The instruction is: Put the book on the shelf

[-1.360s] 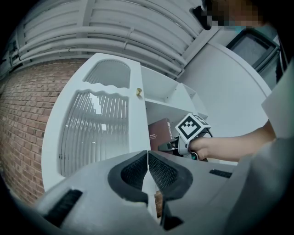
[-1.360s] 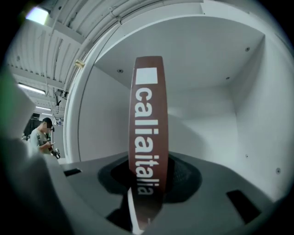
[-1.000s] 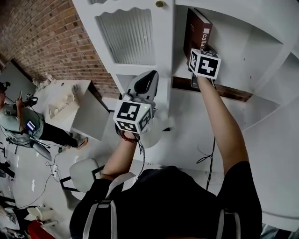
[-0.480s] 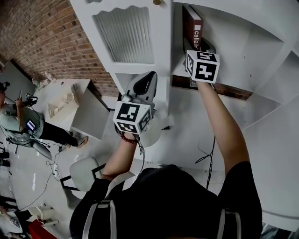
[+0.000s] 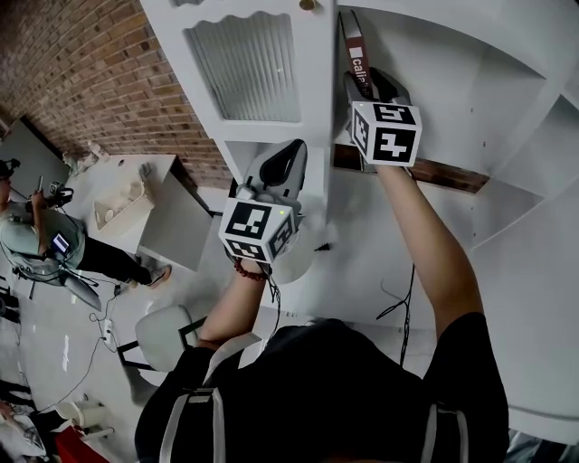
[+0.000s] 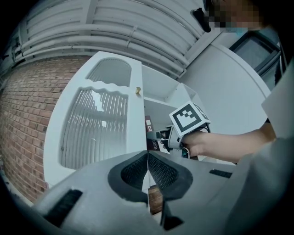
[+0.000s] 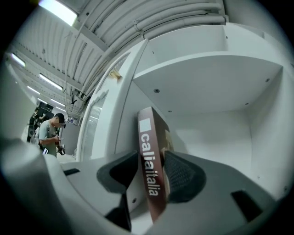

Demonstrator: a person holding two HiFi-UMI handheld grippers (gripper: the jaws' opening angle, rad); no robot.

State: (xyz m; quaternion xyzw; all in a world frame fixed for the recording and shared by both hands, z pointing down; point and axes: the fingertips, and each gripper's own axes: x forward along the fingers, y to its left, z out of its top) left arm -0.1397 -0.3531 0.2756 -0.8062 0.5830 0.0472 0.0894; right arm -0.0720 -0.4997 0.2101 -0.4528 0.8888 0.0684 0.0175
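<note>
Right gripper [image 7: 150, 158]: jaws apart and just opening, one pad on either side of the single book [image 5: 355, 50], with a gap showing at the left pad.
Left gripper [image 6: 147, 160]: jaws together with nothing between them, held lower, before the cabinet door [image 5: 244, 68].
Book: one, dark red, standing slightly tilted in the open shelf compartment [image 7: 216, 133], by its left wall, spine outward.
Cabinet: white, with one ribbed-glass door and one brass knob [image 5: 308, 6].
Marker cubes: two, one on each gripper.
Background: one person [image 5: 27, 235] stands near the brick wall [image 5: 81, 81].
</note>
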